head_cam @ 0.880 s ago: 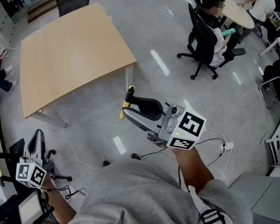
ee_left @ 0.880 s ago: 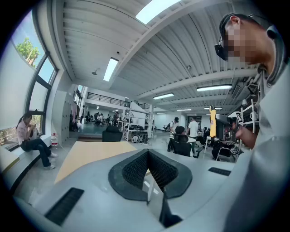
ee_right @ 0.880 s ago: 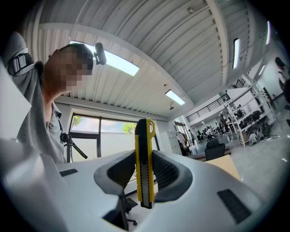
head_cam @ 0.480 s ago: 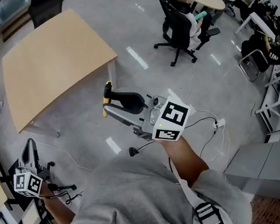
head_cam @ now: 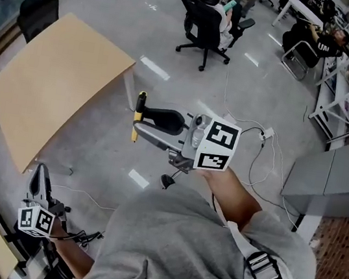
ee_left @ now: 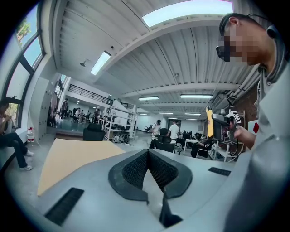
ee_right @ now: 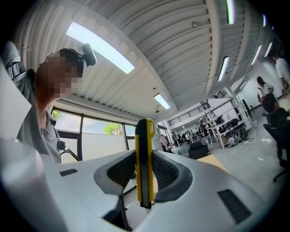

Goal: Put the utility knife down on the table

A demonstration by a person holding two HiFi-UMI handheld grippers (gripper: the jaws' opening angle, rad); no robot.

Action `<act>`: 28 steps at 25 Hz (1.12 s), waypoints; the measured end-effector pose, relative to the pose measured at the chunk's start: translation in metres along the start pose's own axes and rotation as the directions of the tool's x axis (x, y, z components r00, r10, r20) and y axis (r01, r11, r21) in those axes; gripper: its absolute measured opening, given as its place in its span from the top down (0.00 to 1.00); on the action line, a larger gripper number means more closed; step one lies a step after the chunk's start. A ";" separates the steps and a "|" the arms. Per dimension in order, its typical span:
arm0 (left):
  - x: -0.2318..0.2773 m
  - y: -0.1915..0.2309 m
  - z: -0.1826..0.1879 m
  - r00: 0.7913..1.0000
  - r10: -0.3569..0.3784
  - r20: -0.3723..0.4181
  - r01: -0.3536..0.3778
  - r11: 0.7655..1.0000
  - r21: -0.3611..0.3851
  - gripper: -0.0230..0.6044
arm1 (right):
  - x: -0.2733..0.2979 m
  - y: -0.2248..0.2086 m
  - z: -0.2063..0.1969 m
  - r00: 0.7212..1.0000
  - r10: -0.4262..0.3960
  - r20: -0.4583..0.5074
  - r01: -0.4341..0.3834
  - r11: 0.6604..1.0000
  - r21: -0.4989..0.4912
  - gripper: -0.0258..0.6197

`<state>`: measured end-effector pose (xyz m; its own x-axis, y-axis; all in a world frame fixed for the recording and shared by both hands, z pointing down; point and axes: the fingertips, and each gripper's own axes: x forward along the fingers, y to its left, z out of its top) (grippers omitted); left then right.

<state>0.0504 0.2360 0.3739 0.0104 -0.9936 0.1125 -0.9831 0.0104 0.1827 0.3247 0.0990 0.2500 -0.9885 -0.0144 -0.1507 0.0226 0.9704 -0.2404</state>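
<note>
As the right hand-held gripper (ee_right: 145,179) clamps it, the utility knife (ee_right: 145,149) looks yellow-and-black.

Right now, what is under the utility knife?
Only grey floor: the utility knife, in the right gripper, hangs beside the table. The jaws cover its middle.

Open office: table (head_cam: 58,84), swivel chairs (head_cam: 203,22).
</note>
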 end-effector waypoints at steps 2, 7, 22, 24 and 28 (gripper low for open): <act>0.003 -0.004 0.001 1.000 -0.020 0.000 0.020 1.000 0.000 0.95 | -0.001 -0.001 0.000 1.000 -0.014 0.003 0.014 1.000 0.004 0.78; 0.009 -0.016 -0.005 0.999 -0.053 -0.008 0.053 0.999 0.003 0.95 | 0.001 0.000 -0.003 1.000 -0.009 0.005 0.009 1.000 0.011 0.78; 0.070 0.002 0.017 0.995 -0.094 -0.024 0.096 0.992 0.081 0.95 | 0.044 -0.049 -0.013 1.000 0.005 -0.016 -0.005 0.999 0.034 0.77; 0.073 0.010 0.017 0.996 -0.084 -0.022 0.086 0.993 0.080 0.95 | 0.055 -0.056 -0.019 1.000 0.018 -0.022 -0.017 0.999 0.043 0.77; 0.073 0.018 0.022 0.998 -0.062 -0.019 0.063 0.994 0.093 0.95 | 0.069 -0.060 -0.024 0.998 0.047 -0.028 -0.046 0.998 0.052 0.78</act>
<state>0.0296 0.1616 0.3642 0.0744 -0.9900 0.1197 -0.9933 -0.0628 0.0974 0.2516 0.0459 0.2772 -0.9900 0.0383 -0.1354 0.0757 0.9561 -0.2829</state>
